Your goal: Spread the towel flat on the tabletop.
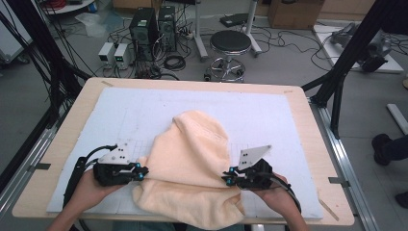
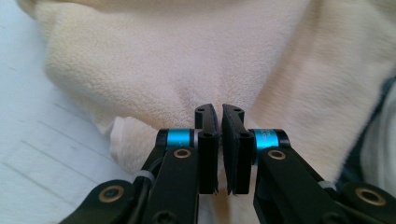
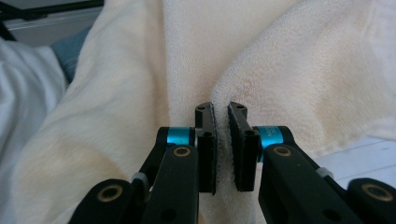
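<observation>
High view: each hand-held gripper, left (image 1: 142,172) and right (image 1: 225,180), pinches the cream towel's (image 1: 192,159) edge; folds probably bunched.

Black two-jaw left gripper (image 1: 140,172) and right gripper (image 1: 227,179) — blue collars, brass-ringed screws, grey three-cornered plates, black trailing cables.

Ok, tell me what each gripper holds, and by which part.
Both hold the cream towel: left gripper pinches its left edge, right gripper its right edge.

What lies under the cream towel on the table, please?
The cream towel rests on a white mat covering the wooden table; anything beneath its bunched folds is hidden.
</observation>
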Available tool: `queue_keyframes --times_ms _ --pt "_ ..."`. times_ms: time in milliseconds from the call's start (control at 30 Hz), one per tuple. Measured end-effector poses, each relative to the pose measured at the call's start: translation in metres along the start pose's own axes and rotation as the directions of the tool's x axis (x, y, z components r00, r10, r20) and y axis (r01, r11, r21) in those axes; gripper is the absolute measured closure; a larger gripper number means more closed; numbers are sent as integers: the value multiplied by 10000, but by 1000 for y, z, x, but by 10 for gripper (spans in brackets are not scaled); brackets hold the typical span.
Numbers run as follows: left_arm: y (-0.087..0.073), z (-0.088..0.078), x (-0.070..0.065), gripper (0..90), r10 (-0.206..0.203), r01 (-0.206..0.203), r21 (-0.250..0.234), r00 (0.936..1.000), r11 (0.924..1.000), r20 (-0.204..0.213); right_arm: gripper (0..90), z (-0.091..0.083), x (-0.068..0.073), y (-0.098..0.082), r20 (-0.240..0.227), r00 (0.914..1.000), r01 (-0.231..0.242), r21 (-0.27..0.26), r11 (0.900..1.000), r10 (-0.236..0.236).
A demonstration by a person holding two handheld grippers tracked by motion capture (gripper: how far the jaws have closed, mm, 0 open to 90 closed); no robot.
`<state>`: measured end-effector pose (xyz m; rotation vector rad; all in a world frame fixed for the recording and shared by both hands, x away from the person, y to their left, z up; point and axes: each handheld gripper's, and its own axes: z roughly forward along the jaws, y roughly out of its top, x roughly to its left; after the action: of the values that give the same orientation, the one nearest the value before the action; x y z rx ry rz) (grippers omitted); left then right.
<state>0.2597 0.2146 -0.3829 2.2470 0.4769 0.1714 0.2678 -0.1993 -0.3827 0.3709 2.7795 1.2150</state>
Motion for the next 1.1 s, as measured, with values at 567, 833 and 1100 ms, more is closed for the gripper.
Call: queue_keyframes --times_ms 567,833,1100 --pt "21 18 57 520 -1050 983 -754 9903 9923 -910 587 22 -56 13 1229 9879 -866 -691 9938 946" --pt "11 58 83 490 -1893 2022 859 9721 9756 -1383 677 64 -74 5 1077 9889 -1122 853 9900 1028" --pt "16 58 69 843 -1514 1568 992 9866 9826 -601 836 33 -71 -5 1274 9869 -1077 676 9919 985"
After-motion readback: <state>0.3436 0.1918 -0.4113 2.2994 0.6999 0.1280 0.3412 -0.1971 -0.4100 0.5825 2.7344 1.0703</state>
